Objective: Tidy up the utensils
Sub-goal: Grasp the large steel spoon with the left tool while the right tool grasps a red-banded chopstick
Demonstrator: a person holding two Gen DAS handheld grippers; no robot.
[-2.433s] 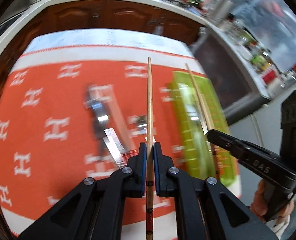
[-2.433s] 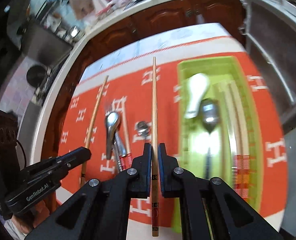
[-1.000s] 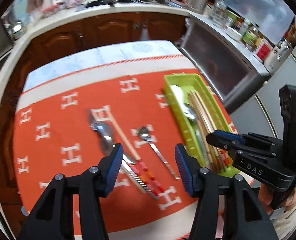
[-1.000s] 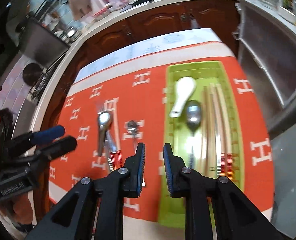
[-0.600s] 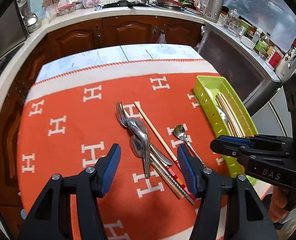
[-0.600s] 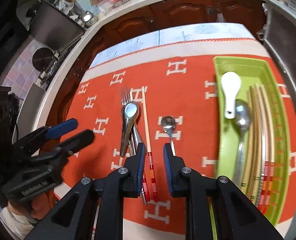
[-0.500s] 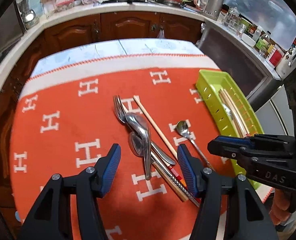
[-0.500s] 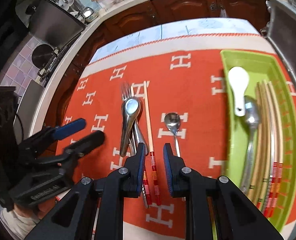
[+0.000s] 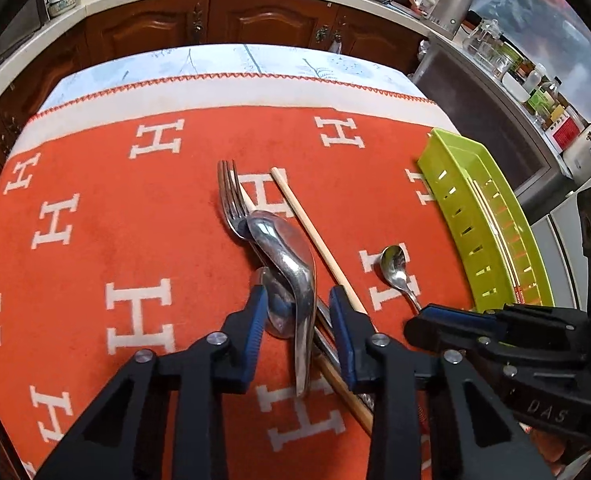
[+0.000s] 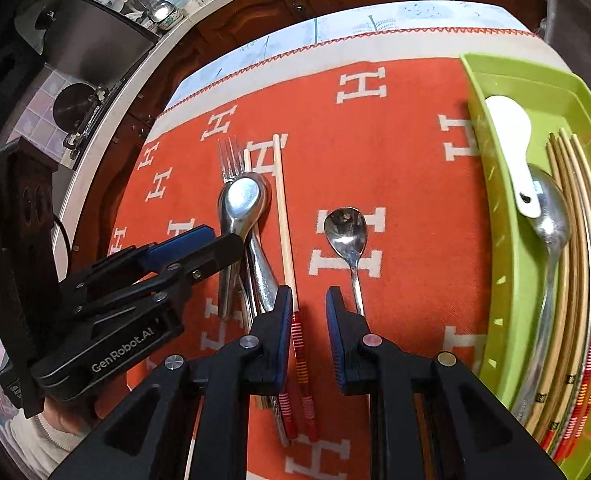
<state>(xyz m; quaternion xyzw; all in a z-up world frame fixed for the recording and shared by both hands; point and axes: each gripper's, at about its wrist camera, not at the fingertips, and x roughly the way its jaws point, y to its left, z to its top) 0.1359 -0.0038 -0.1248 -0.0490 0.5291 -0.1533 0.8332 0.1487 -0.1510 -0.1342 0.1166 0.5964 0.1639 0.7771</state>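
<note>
On the orange cloth lies a pile: a fork (image 9: 229, 196), a large steel spoon (image 9: 287, 256) over a second spoon (image 9: 273, 312), and chopsticks (image 9: 311, 232) with red-striped ends. My left gripper (image 9: 295, 300) is low over the pile. Its jaws are closing with the large spoon's handle between them, and the pads are still clear of it. My right gripper (image 10: 309, 300) stands narrowly open, a chopstick (image 10: 285, 240) running between its fingers close to the left one. A small spoon (image 10: 343, 232) lies just to its right.
A green tray (image 10: 495, 240) at the right holds a white ceramic spoon (image 10: 511, 140), a steel spoon (image 10: 551, 220) and several chopsticks (image 10: 587, 240). The cloth (image 9: 95, 208) covers the table. Wooden cabinets and a cluttered counter ring the far side.
Both grippers earlier held a chopstick each; these are gone from the jaws. Both have come down close to the pile, and the left jaws have narrowed around the large spoon.
</note>
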